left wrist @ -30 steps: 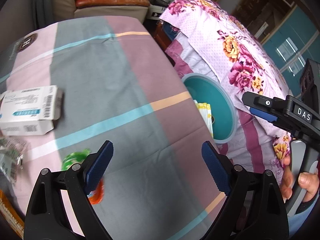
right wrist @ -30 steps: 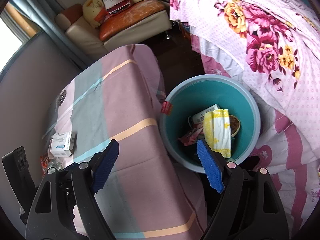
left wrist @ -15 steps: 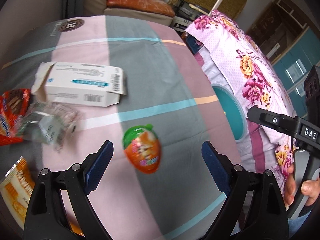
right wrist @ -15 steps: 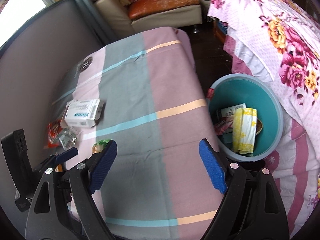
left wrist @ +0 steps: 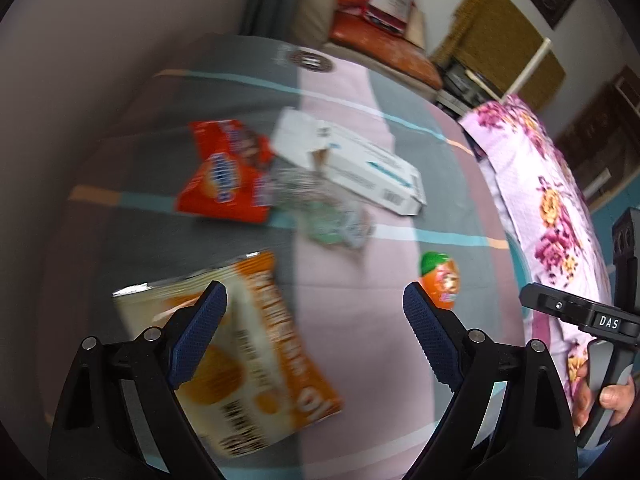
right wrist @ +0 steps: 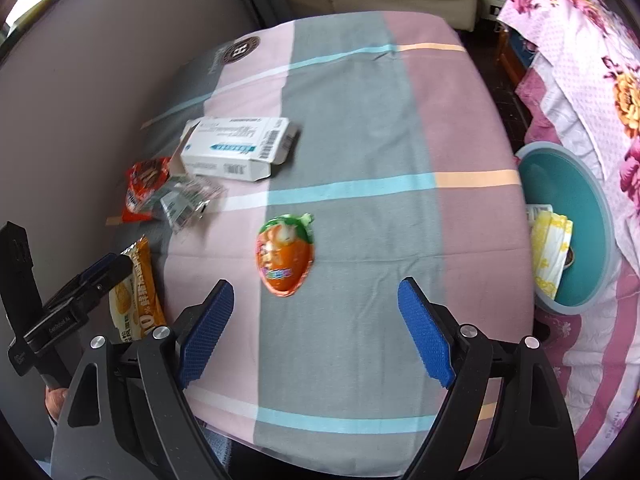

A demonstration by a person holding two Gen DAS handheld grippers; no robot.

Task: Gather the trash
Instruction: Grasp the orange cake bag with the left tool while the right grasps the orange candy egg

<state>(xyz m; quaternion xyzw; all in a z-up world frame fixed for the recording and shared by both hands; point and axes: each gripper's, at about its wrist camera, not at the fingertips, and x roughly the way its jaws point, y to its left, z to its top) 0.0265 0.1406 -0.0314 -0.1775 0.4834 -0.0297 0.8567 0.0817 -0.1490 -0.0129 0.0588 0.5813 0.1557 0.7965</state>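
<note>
The left gripper (left wrist: 315,322) stands wide open and holds nothing; its left finger is over the orange snack bag (left wrist: 256,356) in the lower left of the frame. The right gripper (right wrist: 310,320) is also wide open and empty, above the striped tablecloth (right wrist: 352,128). Just above it, in the middle of the frame, lies the orange carrot-shaped packet (right wrist: 285,256). Further to the upper left are a clear crumpled wrapper (right wrist: 188,200), a red wrapper (right wrist: 142,190) and a white carton (right wrist: 236,148) (one end flap open). At the right edge stands the teal bin (right wrist: 576,240), with yellow paper inside.
</note>
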